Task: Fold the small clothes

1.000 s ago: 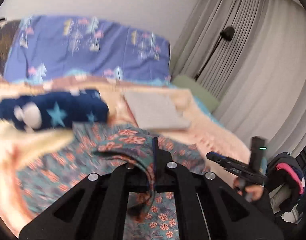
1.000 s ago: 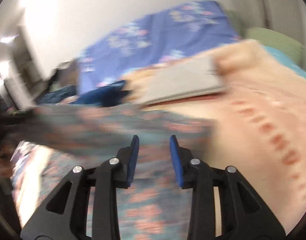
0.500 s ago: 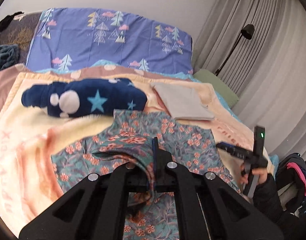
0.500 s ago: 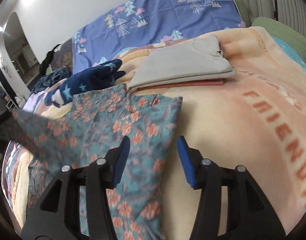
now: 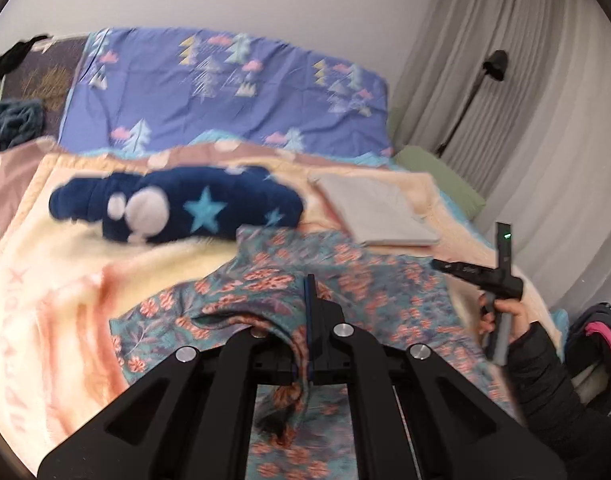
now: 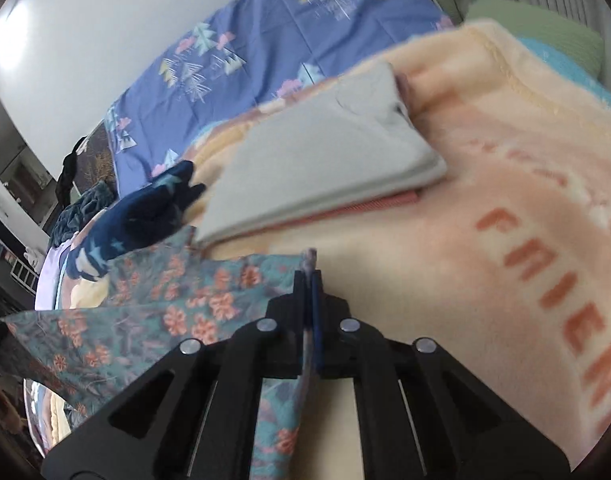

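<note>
A teal garment with an orange flower print (image 5: 377, 292) lies spread on the peach blanket (image 5: 65, 288). My left gripper (image 5: 309, 292) is shut on a bunched fold of it and holds that fold above the rest. My right gripper (image 6: 310, 276) is shut on the garment's far right corner (image 6: 209, 300); the gripper also shows in the left wrist view (image 5: 457, 268) at the cloth's right edge. A folded grey garment (image 6: 325, 168) lies on a folded pink one (image 6: 385, 204) just beyond.
A navy fleece garment with stars (image 5: 177, 208) lies bunched on the blanket behind the floral garment. A blue tree-print sheet (image 5: 225, 92) covers the head of the bed. Curtains (image 5: 545, 120) and a floor lamp (image 5: 493, 64) stand to the right.
My right gripper was open above the floral garment's corner; it has moved down and shut on that corner. My left gripper still holds its fold.
</note>
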`<state>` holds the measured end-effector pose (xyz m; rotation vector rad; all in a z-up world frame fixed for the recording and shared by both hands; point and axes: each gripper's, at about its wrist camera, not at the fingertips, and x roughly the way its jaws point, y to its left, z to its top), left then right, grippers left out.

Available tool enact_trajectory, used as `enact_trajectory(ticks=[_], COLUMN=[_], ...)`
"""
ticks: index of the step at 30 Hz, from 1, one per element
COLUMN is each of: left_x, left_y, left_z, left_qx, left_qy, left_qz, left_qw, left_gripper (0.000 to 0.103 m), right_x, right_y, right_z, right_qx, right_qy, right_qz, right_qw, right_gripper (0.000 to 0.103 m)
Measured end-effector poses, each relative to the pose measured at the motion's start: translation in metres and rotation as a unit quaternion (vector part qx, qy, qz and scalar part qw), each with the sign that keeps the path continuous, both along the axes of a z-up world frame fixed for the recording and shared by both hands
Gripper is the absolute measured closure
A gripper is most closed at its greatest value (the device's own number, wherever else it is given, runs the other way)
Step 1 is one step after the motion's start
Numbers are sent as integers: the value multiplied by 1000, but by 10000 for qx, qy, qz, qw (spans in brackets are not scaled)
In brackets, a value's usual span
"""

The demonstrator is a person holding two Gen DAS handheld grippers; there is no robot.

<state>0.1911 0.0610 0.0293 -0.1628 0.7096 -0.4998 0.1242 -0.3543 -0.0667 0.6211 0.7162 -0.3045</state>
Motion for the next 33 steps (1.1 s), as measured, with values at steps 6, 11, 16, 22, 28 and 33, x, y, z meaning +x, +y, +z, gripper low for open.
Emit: enact_trajectory(ticks=[6,11,16,22,28,33], left_x=[35,36,46,28,22,24], left_y=[15,35,30,42,36,54], left_z=[-101,-106,-99,-53,-85,-102], left_qx=[570,-10,49,-638,499,-55], left_qy=[1124,1021,969,154,542,899], left_qz=[409,499,546,591,515,495], left_qw=[9912,9935,9938,9961,9960,9947], left_gripper=[97,75,76,101,79,66], right_x=[-12,-33,-62,-72,-77,-83], right_y=[7,54,142,163,138,138], right_z=[-1,31,29,-2,0,2], right_qx=[-57,-623,-1990,-3245,-2830,-2841], right_qy=[-12,-65,118,655,753,767], right_qz=[-230,486,1940,2266,2134,2131], right_qw=[9997,9969,9605,9160,9320,9317], right_gripper=[82,69,56,100,99,98])
